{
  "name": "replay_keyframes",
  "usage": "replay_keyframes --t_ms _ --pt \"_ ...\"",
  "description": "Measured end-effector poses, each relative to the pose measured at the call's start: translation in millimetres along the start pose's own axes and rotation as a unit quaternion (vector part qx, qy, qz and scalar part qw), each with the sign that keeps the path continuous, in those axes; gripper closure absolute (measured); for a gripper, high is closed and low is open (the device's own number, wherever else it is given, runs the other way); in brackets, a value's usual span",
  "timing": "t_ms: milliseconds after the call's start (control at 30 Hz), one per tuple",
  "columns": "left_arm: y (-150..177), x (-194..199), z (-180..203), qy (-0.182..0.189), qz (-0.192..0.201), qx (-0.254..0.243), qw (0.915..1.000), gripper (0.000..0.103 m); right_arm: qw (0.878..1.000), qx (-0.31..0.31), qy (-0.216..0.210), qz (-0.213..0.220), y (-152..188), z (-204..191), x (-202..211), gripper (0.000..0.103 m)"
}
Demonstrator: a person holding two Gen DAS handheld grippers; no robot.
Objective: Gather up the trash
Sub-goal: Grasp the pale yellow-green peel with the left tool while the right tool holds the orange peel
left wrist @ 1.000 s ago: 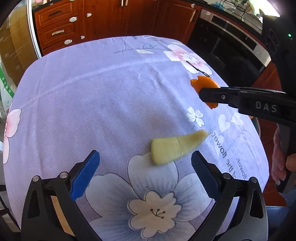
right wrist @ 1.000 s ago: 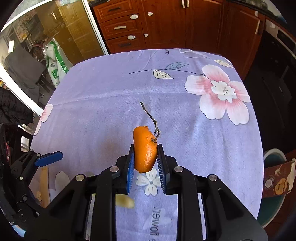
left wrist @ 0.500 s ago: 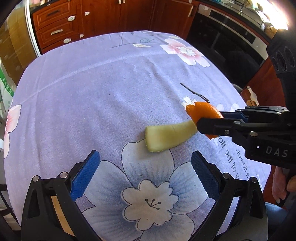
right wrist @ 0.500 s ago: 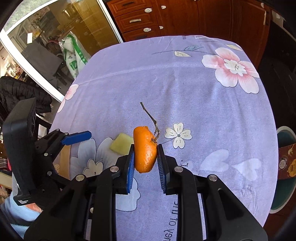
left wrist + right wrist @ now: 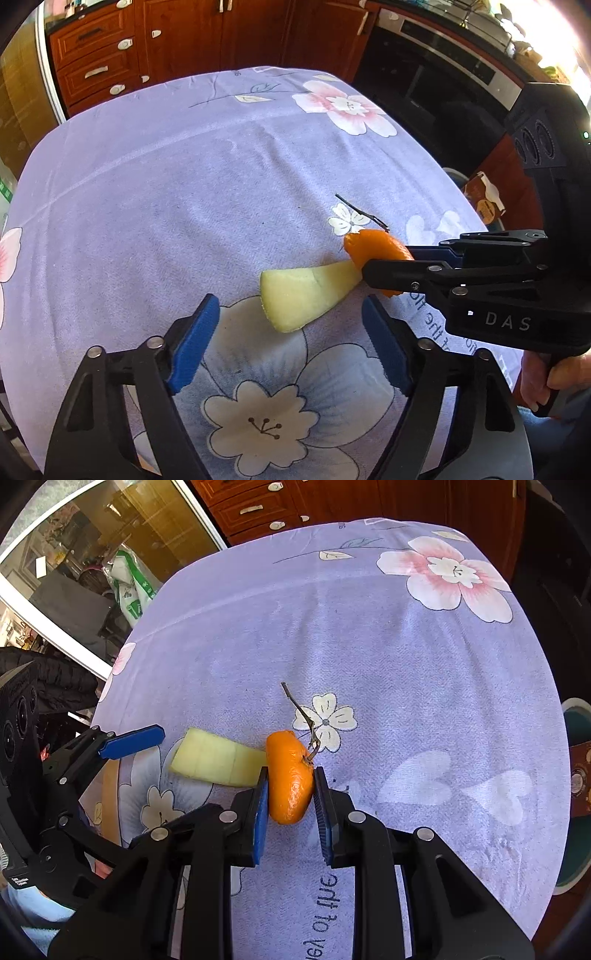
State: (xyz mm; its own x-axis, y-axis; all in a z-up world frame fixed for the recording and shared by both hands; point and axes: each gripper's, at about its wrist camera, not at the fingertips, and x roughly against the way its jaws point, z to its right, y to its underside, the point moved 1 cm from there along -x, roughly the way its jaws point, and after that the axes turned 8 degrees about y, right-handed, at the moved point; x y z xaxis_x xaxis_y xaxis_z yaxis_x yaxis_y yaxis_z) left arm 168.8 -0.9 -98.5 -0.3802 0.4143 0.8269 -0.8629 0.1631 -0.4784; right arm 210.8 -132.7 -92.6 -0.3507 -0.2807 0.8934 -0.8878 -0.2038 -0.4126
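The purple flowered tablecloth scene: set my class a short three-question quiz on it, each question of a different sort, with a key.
1. True or false: the right gripper is shut on the orange mandarin peel with its thin brown twig.
2. What lies on the purple flowered tablecloth ahead of the left gripper?
A. pale yellow-green melon-like rind piece
B. a spoon
C. a paper cup
3. Fill in: the left gripper's blue pads touch ____.

Key: 1 true; 2 A; 3 nothing.
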Motion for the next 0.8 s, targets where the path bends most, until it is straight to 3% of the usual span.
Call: replay_keyframes --t_ms 133,267,333,433,800 --pt "1.4 -6.1 4.5 0.006 -0.008 -0.001 1.0 0.043 1.0 -0.007 -0.013 -0.002 2.2 5.4 -0.9 0.081" --pt "-1.6 -8.2 10.1 0.015 -0.006 0.001 0.9999 0.049 1.0 -0.011 -0.023 -0.004 2.8 8.9 -1.8 0.08" --pt "-3.7 -6.7 13.0 0.009 0.004 0.0 0.9999 0.067 0.999 -0.013 -0.029 -0.005 3.0 10.8 -1.9 0.08" --pt "-5.8 -7.2 16.0 0.011 0.006 0.004 0.9999 0.077 0.999 -0.017 -0.033 -0.005 3.4 13.9 -0.9 0.08" --pt "-15.8 -16.7 17.8 0.006 0.012 0.023 0.9996 0.081 0.998 -0.037 -0.045 -0.003 6.2 29.2 1.6 0.08"
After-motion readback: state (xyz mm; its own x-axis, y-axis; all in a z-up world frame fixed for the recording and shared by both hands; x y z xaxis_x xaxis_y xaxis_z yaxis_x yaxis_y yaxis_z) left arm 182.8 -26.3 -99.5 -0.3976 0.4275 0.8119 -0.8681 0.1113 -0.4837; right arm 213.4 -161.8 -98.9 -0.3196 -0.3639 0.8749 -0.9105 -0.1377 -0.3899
